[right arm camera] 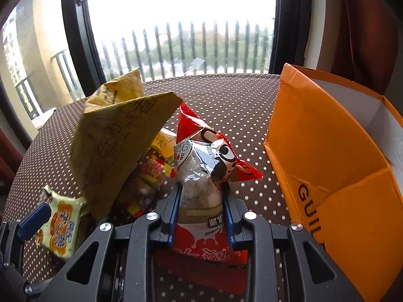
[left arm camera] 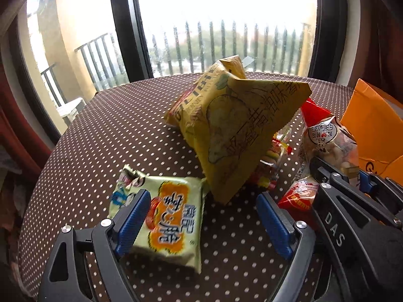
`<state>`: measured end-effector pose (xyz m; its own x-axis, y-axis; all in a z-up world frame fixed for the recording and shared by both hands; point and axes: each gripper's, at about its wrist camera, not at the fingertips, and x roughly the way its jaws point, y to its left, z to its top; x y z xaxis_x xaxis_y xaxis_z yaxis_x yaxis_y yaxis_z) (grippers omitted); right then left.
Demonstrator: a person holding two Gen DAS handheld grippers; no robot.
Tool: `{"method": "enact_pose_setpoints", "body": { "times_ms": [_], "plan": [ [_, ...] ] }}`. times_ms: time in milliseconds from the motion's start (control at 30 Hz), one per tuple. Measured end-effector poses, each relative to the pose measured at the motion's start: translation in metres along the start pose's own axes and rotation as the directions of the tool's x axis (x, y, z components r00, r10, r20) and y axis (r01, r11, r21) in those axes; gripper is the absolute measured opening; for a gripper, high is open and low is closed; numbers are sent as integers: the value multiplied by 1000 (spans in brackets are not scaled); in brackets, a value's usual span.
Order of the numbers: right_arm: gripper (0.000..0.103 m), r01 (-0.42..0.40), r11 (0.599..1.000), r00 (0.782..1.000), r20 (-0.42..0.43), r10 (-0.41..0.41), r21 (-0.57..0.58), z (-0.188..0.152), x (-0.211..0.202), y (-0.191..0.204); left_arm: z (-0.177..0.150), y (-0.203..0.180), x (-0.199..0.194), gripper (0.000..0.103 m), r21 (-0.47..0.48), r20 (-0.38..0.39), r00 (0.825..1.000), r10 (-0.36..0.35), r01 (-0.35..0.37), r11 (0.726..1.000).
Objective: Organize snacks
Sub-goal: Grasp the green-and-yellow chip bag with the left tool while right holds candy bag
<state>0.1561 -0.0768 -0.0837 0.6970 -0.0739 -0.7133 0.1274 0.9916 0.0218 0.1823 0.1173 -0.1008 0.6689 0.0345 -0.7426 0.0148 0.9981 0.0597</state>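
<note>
My left gripper (left arm camera: 201, 216) is open, its blue pads straddling a pale green and orange snack packet (left arm camera: 168, 224) lying on the dotted tablecloth. My right gripper (right arm camera: 201, 201) is shut on a red and clear snack bag (right arm camera: 204, 161), held upright; the bag also shows in the left wrist view (left arm camera: 327, 138). A big yellow chip bag (left arm camera: 234, 125) stands behind, also in the right wrist view (right arm camera: 110, 146). A clear packet of coloured candy (right arm camera: 151, 176) lies under the yellow bag. An open orange box (right arm camera: 327, 156) stands right of the held bag.
The round table (left arm camera: 113, 136) has a brown cloth with white dots and stands against a large window. A dark red curtain (right arm camera: 372, 25) hangs at the right. The orange box shows at the right edge of the left wrist view (left arm camera: 372, 125).
</note>
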Motion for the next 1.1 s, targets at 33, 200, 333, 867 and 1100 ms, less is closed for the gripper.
{"method": "enact_pose_setpoints", "body": {
  "times_ms": [33, 200, 333, 867, 1100],
  "plan": [
    [32, -7, 1000, 1000, 4, 7, 0, -2, -3, 1, -3, 2, -2, 87, -4, 0, 1000, 4, -4, 1000],
    [32, -16, 1000, 1000, 16, 16, -21, -9, -8, 10, -13, 10, -12, 87, -12, 20, 1000, 22, -22, 1000],
    [32, -28, 999, 1000, 14, 28, -31, -13, -11, 16, -19, 19, -17, 87, -25, 32, 999, 35, -34, 999],
    [32, 0, 999, 1000, -17, 0, -39, -8, 0, 16, -18, 32, 4, 96, -63, 9, 1000, 24, -23, 998],
    [32, -2, 999, 1000, -23, 1, -39, -9, 2, 18, -17, 26, 14, 102, -36, -10, 999, 42, -42, 998]
  ]
}}
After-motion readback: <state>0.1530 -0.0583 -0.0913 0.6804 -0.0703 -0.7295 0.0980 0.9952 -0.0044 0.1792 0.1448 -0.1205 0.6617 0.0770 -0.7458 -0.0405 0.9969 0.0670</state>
